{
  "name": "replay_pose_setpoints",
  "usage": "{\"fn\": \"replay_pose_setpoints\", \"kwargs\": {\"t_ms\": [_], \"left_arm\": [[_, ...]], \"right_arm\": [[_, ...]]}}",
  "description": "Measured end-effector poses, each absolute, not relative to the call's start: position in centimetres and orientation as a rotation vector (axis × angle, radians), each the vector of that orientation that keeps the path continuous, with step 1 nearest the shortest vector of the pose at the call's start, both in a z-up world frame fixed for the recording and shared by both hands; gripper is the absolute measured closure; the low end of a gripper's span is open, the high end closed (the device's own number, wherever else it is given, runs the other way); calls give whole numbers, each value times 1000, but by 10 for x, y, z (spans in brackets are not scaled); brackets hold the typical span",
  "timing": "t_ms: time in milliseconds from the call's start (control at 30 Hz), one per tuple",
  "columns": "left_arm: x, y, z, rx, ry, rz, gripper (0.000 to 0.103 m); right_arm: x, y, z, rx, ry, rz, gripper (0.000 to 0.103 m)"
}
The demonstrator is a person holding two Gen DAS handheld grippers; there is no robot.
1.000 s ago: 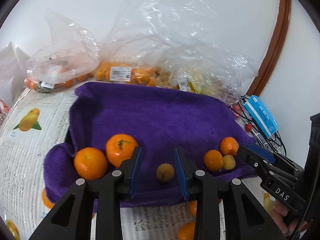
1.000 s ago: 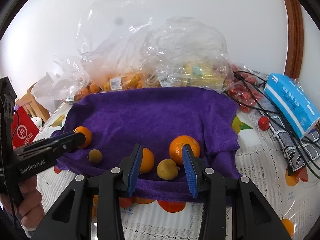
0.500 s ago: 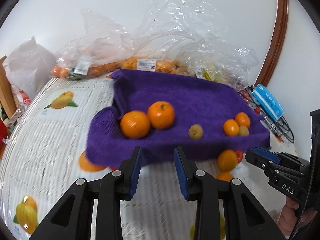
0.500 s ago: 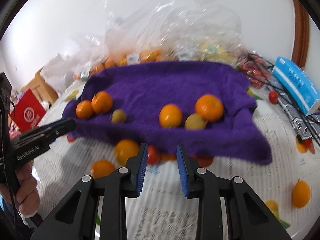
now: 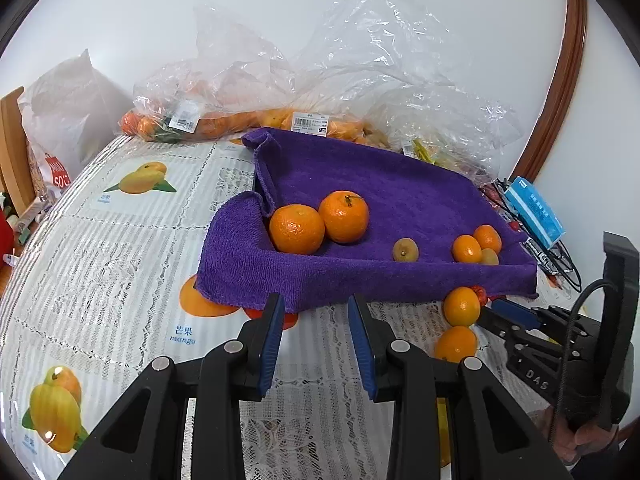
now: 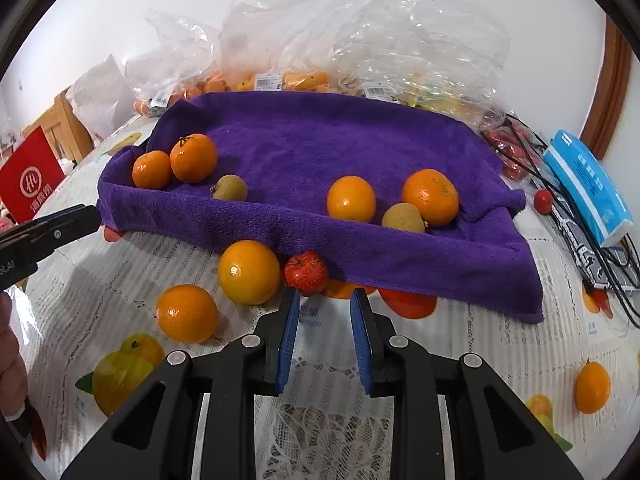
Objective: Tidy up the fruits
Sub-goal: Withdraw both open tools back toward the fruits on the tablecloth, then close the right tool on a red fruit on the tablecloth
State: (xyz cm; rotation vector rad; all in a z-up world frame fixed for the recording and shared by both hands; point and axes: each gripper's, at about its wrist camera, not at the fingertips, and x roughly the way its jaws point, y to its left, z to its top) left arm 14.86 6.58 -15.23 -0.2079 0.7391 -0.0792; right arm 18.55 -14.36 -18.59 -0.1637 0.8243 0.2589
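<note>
With the right gripper [image 6: 323, 334] pinched to its narrowest and nothing between the pads, hovering low over the tablecloth [image 6: 460, 344] just short of the purple towel [image 6: 360, 140]. Straight off the tips, a touch left: small red fruit [image 6: 306, 273] tucked against the towel's front edge, touching the yellow-orange citrus [image 6: 249, 272] on its left. Further left and nearer, another loose orange [image 6: 187, 313]. No real long axis on any of these, basically round. Left gripper [image 5: 316, 344] also nearly closed and empty, well off to the left by the towel's corner, so right hand clearly nearer. Probably needs reopening before any grab.
</note>
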Motion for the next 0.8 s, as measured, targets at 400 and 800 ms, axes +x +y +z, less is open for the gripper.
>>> {"fn": "replay_pose_setpoints", "kwargs": {"t_ms": [400,800], "left_arm": [[150,75,-155,-274,751,-84,72],[151,69,-157,-241,756,-73,71]], "right_arm": [[196,-122,-191,-221,833,271,76],[202,-125,-192,-173,843,296,75]]}}
